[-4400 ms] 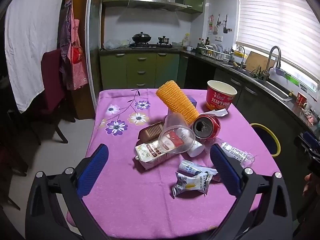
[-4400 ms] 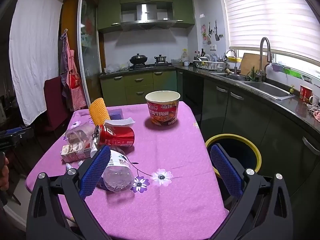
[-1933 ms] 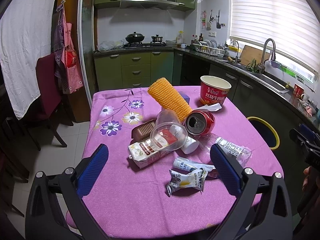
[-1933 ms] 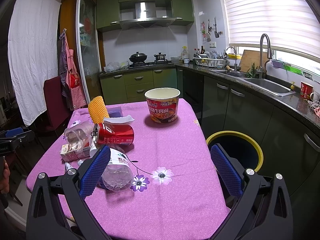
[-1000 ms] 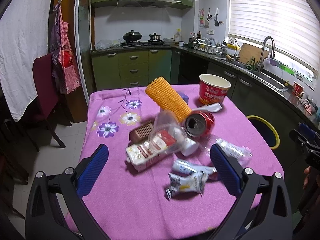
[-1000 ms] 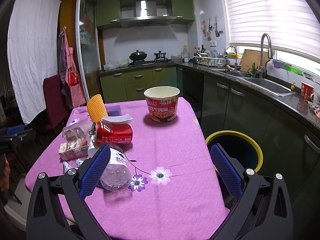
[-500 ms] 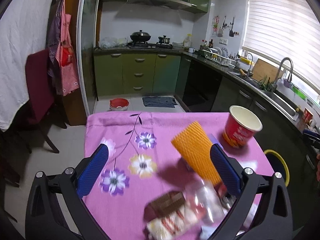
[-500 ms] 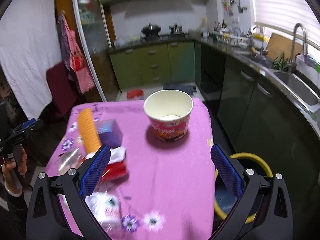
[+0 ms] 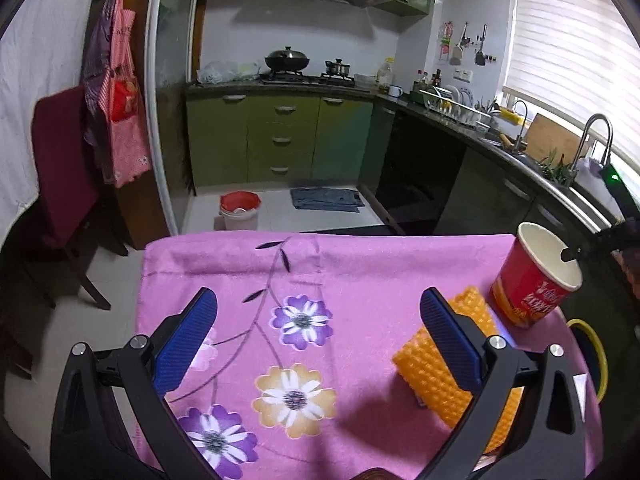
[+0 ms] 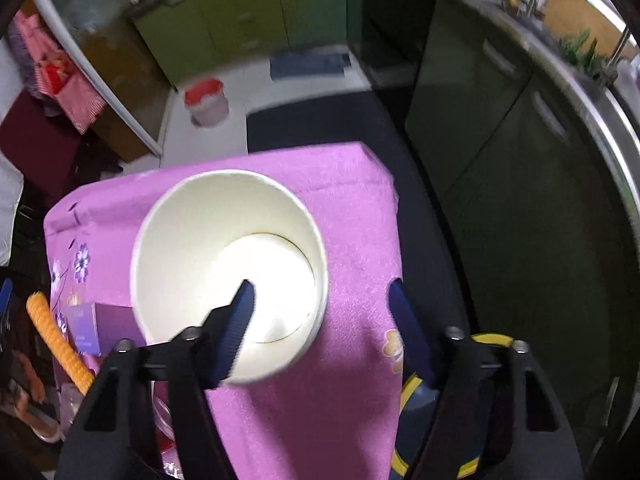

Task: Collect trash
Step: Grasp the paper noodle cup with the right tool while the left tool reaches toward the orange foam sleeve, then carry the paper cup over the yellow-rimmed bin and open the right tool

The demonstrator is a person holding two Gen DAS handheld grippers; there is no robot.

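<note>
A red instant-noodle cup [image 10: 192, 240], empty and white inside, stands near the far right corner of the pink flowered tablecloth [image 9: 360, 264]. My right gripper [image 10: 322, 292] points steeply down over it and its jaws are closing. One finger is inside the cup and the other outside its right wall, with neither pad pressing on the wall. In the left wrist view the cup [image 9: 528, 292] stands at the right. My left gripper [image 9: 316, 312] is open over bare cloth. An orange foam net sleeve [image 9: 432, 368] lies by its right finger.
A yellow-rimmed bin [image 10: 492, 338] stands on the floor beside the table's right edge. A purple box [image 10: 86, 328] and the orange sleeve [image 10: 56, 340] lie left of the cup. A red bucket [image 9: 239, 210] sits on the floor beyond the table, a dark red chair [image 9: 60, 168] at left.
Both grippers moved forward over the table. The right one tipped down over the noodle cup and its jaws narrowed around the cup's wall. The trash pile slid out of the left view.
</note>
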